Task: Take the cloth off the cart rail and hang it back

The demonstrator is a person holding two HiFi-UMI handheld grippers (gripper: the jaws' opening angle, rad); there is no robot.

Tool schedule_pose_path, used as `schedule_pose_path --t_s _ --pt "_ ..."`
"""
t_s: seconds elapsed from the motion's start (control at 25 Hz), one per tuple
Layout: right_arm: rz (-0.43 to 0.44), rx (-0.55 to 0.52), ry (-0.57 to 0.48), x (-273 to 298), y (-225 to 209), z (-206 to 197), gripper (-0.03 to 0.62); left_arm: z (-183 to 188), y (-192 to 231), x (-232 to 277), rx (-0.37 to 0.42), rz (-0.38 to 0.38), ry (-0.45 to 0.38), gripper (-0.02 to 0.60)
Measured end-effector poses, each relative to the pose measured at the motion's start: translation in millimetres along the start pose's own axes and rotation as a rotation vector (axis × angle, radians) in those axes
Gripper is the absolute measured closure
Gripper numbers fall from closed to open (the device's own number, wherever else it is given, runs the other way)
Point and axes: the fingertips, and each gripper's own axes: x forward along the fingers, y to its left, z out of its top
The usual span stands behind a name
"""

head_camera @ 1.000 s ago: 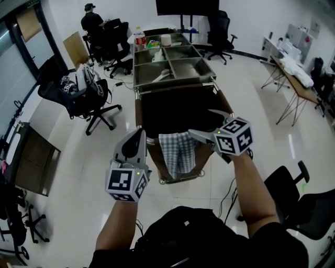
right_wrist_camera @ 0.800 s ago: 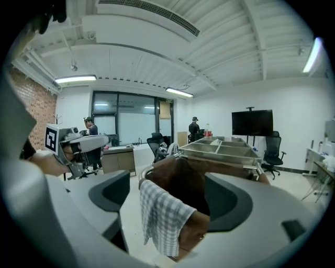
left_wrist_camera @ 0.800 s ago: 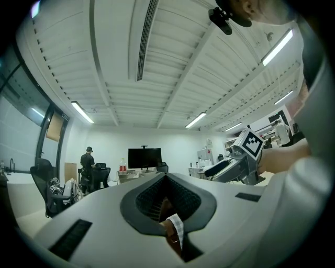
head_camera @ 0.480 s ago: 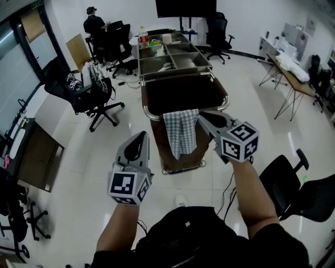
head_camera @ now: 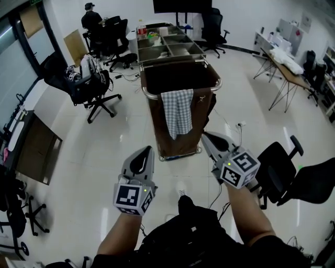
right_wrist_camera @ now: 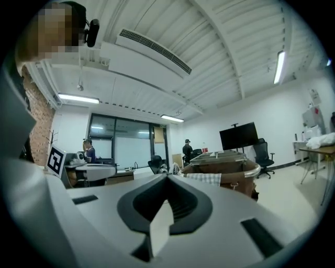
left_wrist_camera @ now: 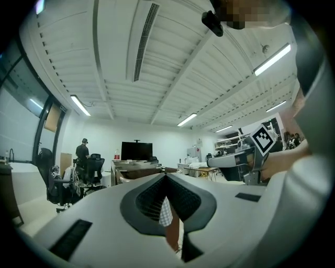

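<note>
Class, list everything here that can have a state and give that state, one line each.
Checked cloth, draped over the cart rail.
Cart bag, open at the top.
Left gripper, shut, empty.
Right gripper, jaws just closed, shut, empty.
Wall screen, dark.

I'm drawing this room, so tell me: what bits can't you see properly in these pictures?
Inside the cart bag: head view, too dark.
Cloth: left gripper view, mostly hidden by the left gripper.
Things in the trays: head view, too small.
Black chair: head view, cut off by the right edge.
</note>
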Motion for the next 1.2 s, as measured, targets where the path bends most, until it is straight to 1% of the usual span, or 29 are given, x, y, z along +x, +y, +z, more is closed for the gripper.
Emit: schedule_pose_path --t_s 0.12,0.24,0.32,0.48,0.6,1.2 --pt "-0.044 0.047 0.017 -17 7 -19 0.585 -11 -18 -7 -0.005 -0.033 0.013 0.581" --pt "-0.095 0.051 0.042 -29 6 -34 0.586 -18 -32 -7 -0.006 -0.063 0.021 0.581" --pt "-0.109 0.050 0.055 -35 4 -40 0.586 -19 -38 -6 -0.008 -0.077 0.023 0.581" --pt "-0.115 0.065 0.075 -40 0 -49 0.585 -19 -45 -3 -0.019 -0.080 0.017 0.581" --pt "-0.116 0.056 0.080 -43 -2 -48 0.586 -20 -48 2 -0.028 -0.085 0.009 0.581" --pt "-0.082 0.057 0.107 -43 -3 -57 0.585 -17 -50 12 -0.031 -0.078 -0.001 0.581"
